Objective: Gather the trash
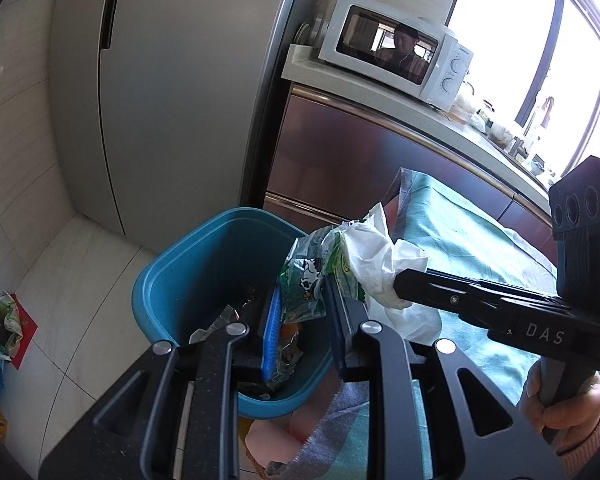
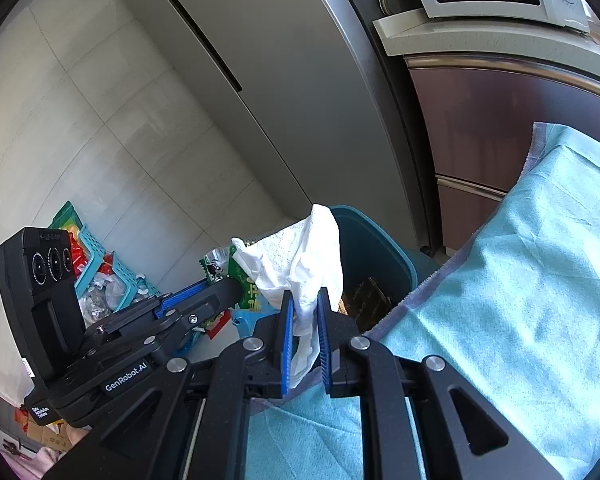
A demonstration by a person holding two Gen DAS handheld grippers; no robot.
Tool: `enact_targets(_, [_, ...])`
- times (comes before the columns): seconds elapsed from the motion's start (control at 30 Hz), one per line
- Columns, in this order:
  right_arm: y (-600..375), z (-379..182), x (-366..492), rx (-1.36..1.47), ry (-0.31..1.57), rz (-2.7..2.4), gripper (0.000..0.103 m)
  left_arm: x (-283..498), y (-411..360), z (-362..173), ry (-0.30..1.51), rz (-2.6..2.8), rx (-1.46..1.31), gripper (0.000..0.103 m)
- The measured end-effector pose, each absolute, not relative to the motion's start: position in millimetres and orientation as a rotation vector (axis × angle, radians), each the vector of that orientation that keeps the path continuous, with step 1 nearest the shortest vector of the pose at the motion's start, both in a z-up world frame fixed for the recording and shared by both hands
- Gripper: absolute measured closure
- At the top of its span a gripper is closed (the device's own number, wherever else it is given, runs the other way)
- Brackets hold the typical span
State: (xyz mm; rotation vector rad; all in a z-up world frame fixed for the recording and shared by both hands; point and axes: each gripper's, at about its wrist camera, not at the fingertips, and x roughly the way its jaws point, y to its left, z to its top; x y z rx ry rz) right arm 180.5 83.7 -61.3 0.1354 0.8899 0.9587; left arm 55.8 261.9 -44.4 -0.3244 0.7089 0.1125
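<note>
My left gripper (image 1: 302,300) is shut on a crumpled green snack wrapper (image 1: 306,276) with a cow print, held over the rim of the blue trash bin (image 1: 204,248). My right gripper (image 2: 305,300) is shut on a crumpled white tissue (image 2: 300,256), just right of the wrapper and touching it. In the left wrist view the tissue (image 1: 376,256) hangs beside the wrapper, at the tips of the right gripper (image 1: 400,284). In the right wrist view the left gripper (image 2: 232,280) holds the wrapper (image 2: 242,276) by the bin (image 2: 372,240). Several scraps lie inside the bin.
A table with a teal cloth (image 2: 520,280) lies to the right of the bin. A grey fridge (image 1: 172,80) stands behind, a cabinet with a microwave (image 1: 396,48) beside it. A basket and bags of clutter (image 2: 100,276) sit on the tiled floor at left.
</note>
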Motion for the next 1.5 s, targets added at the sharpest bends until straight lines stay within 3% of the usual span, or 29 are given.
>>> enact_targets(0.77, [120.7, -77.5, 190.8, 0.095, 0.951, 0.91, 0.091, 74.0, 265.4, -65.4, 0.758, 0.133, -0.331, 0.084])
enact_targets(1.1, [124.5, -86.4, 198.3, 0.113, 0.971, 0.874, 0.083, 72.6, 265.9, -67.5, 0.757, 0.142, -0.333, 0.083])
enact_targets(1.27, [116.2, -85.8, 199.2, 0.127, 0.98, 0.868, 0.076, 68.1, 266.7, -68.5, 0.753, 0.145, -0.334, 0.075])
enact_targets(1.47, [94.0, -75.8, 190.5, 0.145, 0.936, 0.86, 0.063, 54.1, 262.5, -60.2, 0.718, 0.136, -0.303, 0.058])
enact_targets(1.5, [89.5, -73.2, 188.1, 0.146, 0.923, 0.856, 0.057, 50.6, 261.5, -57.8, 0.71, 0.133, -0.296, 0.053])
